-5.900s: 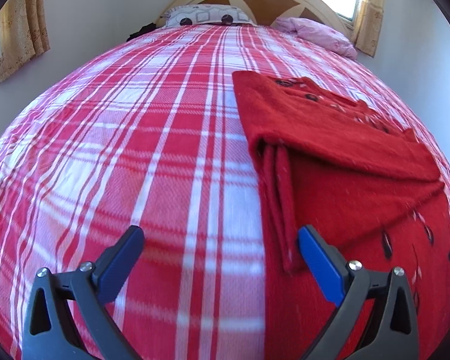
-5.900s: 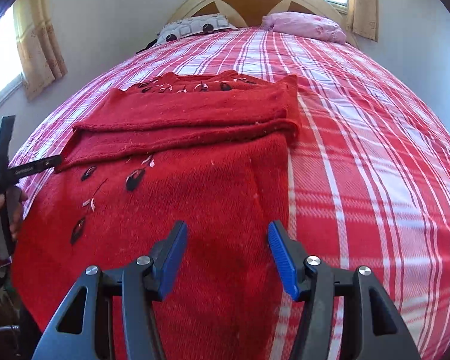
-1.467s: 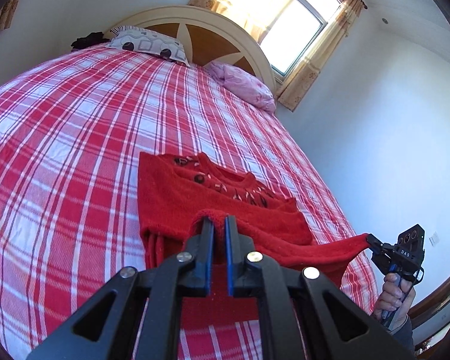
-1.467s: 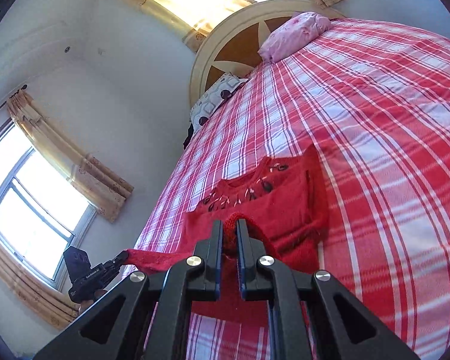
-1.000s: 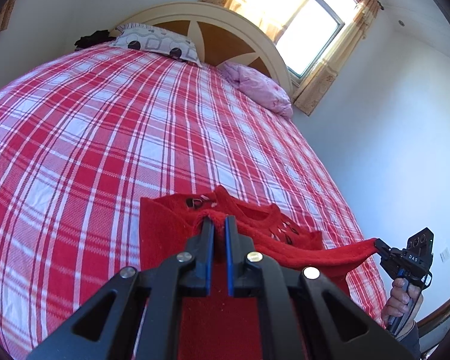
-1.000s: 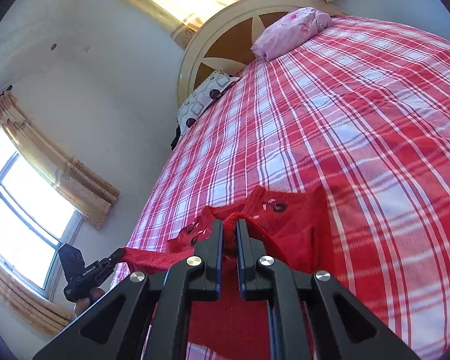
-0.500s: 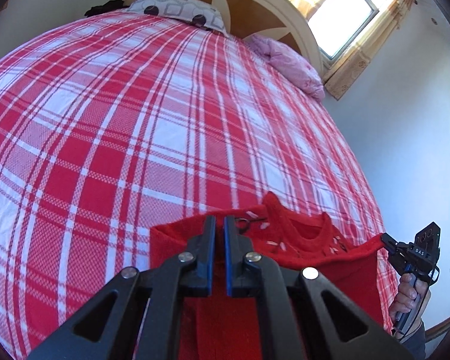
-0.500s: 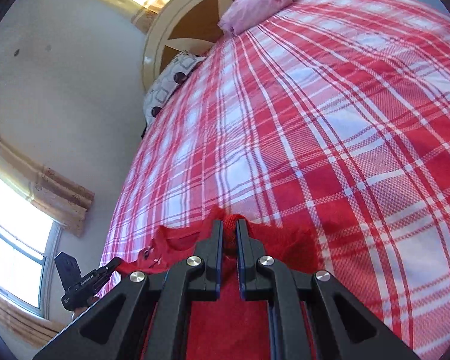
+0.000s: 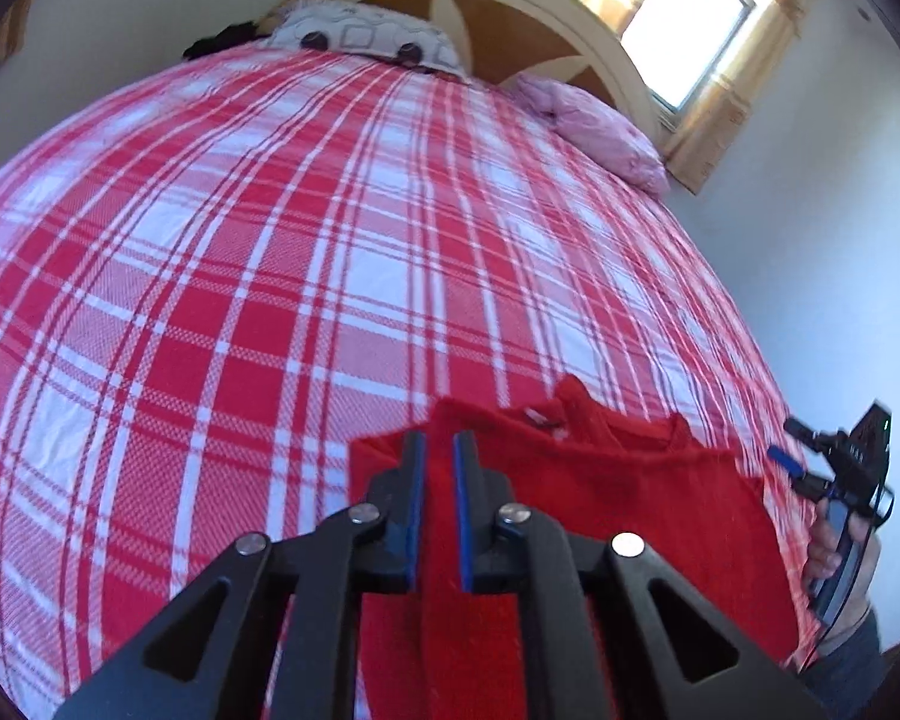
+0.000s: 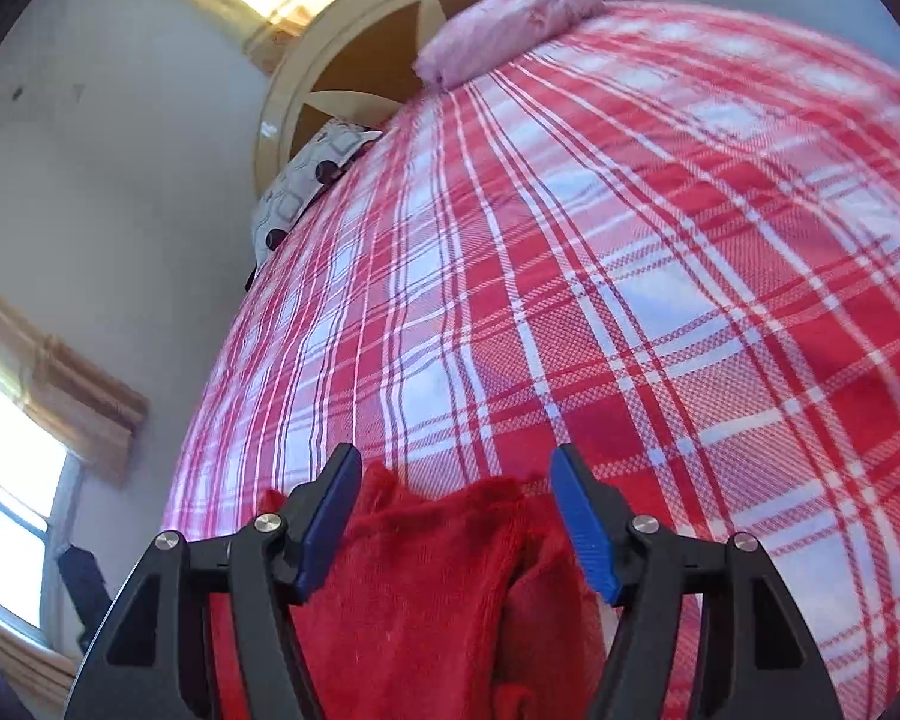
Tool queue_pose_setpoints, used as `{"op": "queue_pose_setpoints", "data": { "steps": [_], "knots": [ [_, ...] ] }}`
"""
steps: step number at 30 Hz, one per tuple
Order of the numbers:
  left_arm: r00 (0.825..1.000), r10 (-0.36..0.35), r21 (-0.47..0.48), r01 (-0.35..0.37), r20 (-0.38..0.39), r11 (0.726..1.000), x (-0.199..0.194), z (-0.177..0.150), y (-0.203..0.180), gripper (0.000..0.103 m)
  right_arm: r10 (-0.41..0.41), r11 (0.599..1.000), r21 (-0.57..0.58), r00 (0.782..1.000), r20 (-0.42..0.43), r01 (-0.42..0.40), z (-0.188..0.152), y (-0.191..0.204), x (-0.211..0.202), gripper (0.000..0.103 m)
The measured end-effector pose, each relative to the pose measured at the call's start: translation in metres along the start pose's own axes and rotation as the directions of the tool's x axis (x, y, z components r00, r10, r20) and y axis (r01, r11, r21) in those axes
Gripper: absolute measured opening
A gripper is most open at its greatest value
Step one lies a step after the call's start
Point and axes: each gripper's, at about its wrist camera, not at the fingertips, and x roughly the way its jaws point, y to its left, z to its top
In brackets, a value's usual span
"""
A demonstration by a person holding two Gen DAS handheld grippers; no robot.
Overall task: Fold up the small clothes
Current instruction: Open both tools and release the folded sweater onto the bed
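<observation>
Left wrist view: the left claw [image 9: 438, 450] points down at the bed [image 9: 270, 252] from the lower centre of the frame. Its jaws have just been opening and stand slightly parted, with the red sweater [image 9: 642, 498] lying beneath and between them; whether the pads still pinch it cannot be told. At the right edge a hand [image 9: 834, 558] holds the right claw [image 9: 792, 456], jaws apart.

Right wrist view: the right claw [image 10: 456, 492] has just been opening and stands released, the red sweater [image 10: 426, 588] bunched loose between its blue pads [image 10: 582, 522] at the frame's lower centre, on the plaid bed [image 10: 630, 300].
</observation>
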Motion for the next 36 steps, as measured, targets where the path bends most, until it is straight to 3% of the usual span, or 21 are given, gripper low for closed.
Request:
{"op": "queue_pose_setpoints", "data": {
  "steps": [1,3,5,7,9,14,15,16,19,22,24,27,31,34,36],
  "knots": [
    [1.000,-0.002,0.021,0.002,0.003,1.000,-0.003,-0.004,-0.006,0.022,0.001,1.000,-0.027,1.000,-0.006,-0.001,-0.006,0.006,-0.005,0.066],
    [1.000,0.012,0.070,-0.012,0.002,0.997,-0.009,-0.016,-0.023,0.057,0.000,0.996,-0.085,0.999,-0.047,-0.003,-0.022,0.022,-0.009,0.066],
    [1.000,-0.005,0.082,0.004,0.012,0.997,-0.014,-0.024,-0.034,0.068,-0.015,0.985,-0.170,0.997,-0.081,0.001,-0.043,0.039,-0.015,0.066],
    [1.000,-0.015,0.121,0.016,-0.008,0.993,-0.012,-0.031,-0.046,0.070,-0.054,0.962,-0.271,0.993,-0.101,0.025,-0.063,0.055,-0.017,0.066],
    [0.998,0.060,0.178,-0.058,-0.007,0.982,-0.005,-0.035,-0.056,0.070,-0.153,0.938,-0.328,0.984,-0.091,0.115,-0.074,0.059,-0.014,0.066],
    [0.992,0.124,0.184,-0.120,-0.012,0.976,0.013,-0.034,-0.051,0.070,-0.221,0.943,-0.271,0.972,-0.076,0.193,-0.060,0.033,0.001,0.050],
    [0.987,0.158,0.182,-0.152,-0.018,0.972,0.020,-0.033,-0.048,0.070,-0.228,0.941,-0.276,0.970,-0.086,0.197,-0.057,0.030,0.006,0.040],
    [0.982,0.187,0.177,-0.177,-0.039,0.968,0.029,-0.032,-0.043,0.070,-0.230,0.940,-0.280,0.968,-0.097,0.195,-0.055,0.030,0.010,0.038],
    [0.965,0.251,0.153,-0.238,-0.072,0.959,0.045,-0.032,-0.032,0.070,-0.284,0.922,-0.309,0.951,-0.120,0.236,-0.055,0.030,0.029,0.038],
    [0.955,0.291,0.146,-0.280,-0.059,0.949,0.050,-0.026,-0.030,0.070,-0.355,0.882,-0.362,0.931,-0.088,0.302,-0.057,0.029,0.044,0.037],
    [0.946,0.316,0.145,-0.304,-0.069,0.942,0.050,-0.027,-0.034,0.071,-0.367,0.881,-0.352,0.926,-0.085,0.317,-0.055,0.030,0.044,0.037],
    [0.954,0.289,0.185,-0.271,-0.079,0.945,0.036,-0.031,-0.047,0.071,-0.400,0.869,-0.343,0.914,-0.065,0.356,-0.054,0.040,0.030,0.037],
    [0.964,0.262,0.182,-0.249,-0.052,0.951,0.014,-0.032,-0.056,0.082,-0.362,0.856,-0.409,0.932,-0.032,0.318,-0.064,0.076,0.015,0.038],
    [0.964,0.259,0.200,-0.241,-0.066,0.950,0.024,-0.035,-0.061,0.084,-0.272,0.868,-0.458,0.955,-0.116,0.192,-0.078,0.106,0.025,0.038],
    [0.950,0.307,0.225,-0.287,-0.059,0.931,0.038,-0.038,-0.061,0.084,-0.239,0.858,-0.497,0.958,-0.158,0.132,-0.092,0.123,0.043,0.038]
  ]
}}
